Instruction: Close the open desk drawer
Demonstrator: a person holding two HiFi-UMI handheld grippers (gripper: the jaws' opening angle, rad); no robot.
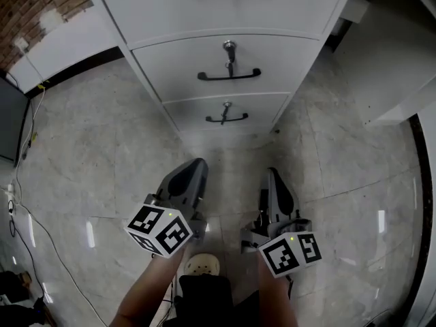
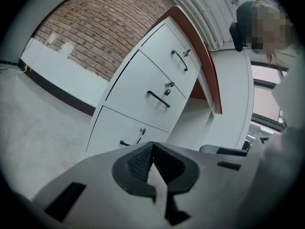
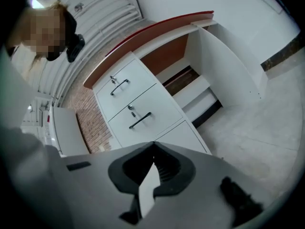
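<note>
The left gripper (image 1: 195,167) and right gripper (image 1: 272,174), both closed and empty, hover before the drawer unit (image 1: 228,53). To close a drawer well, they should push squarely on its front.

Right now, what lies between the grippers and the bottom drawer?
Head view: only bare floor between left gripper, right gripper and bottom drawer.

An office: white desk drawers (image 1: 204,56) beside a brick wall (image 2: 105,27).

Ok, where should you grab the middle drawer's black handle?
Grip the handle at the middle of its bar, coming straight from the front, one jaw above, one below: the bar lies level and stands off the middle drawer. Stay below the key.
</note>
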